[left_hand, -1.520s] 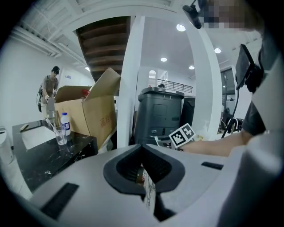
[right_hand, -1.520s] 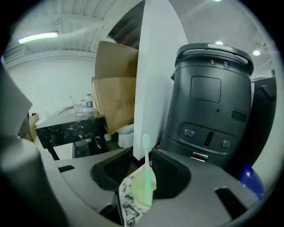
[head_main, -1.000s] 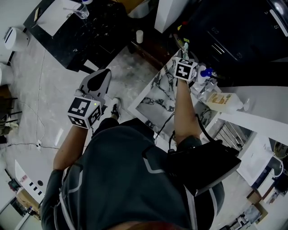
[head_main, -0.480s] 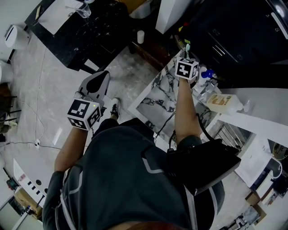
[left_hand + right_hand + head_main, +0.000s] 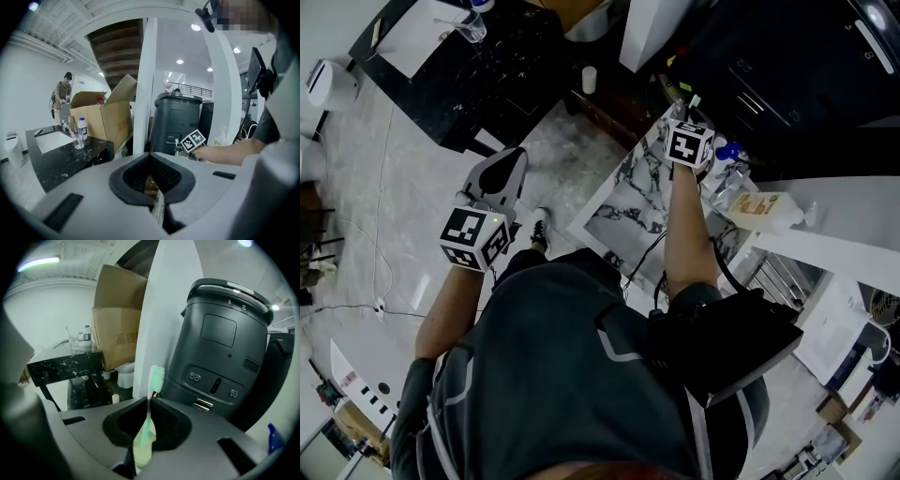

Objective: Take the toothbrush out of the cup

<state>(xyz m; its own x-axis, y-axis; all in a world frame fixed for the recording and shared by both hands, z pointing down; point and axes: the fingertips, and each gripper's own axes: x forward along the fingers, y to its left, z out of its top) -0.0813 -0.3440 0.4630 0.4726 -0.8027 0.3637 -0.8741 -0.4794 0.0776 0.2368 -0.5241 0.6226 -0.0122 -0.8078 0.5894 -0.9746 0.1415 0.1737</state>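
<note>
In the right gripper view a mint-green toothbrush [image 5: 156,378] stands upright with its bristles on top. Its handle runs down into a pale translucent cup [image 5: 143,453] under the jaws. My right gripper [image 5: 149,400] is closing, and its jaw tips meet on the brush's neck. The head view shows this gripper [image 5: 682,105] over the far end of the marble counter, the brush head [image 5: 695,98] poking out beyond it. My left gripper [image 5: 508,159] hangs over the floor at the left, away from the counter, shut [image 5: 150,154] with nothing held.
A marble counter [image 5: 623,202] carries a blue-capped bottle [image 5: 728,151] and a yellow-labelled bottle [image 5: 759,208]. Behind the brush stand a dark round machine [image 5: 220,348] and a white pillar [image 5: 164,310]. A black table [image 5: 478,56] and a cardboard box [image 5: 117,329] lie further off.
</note>
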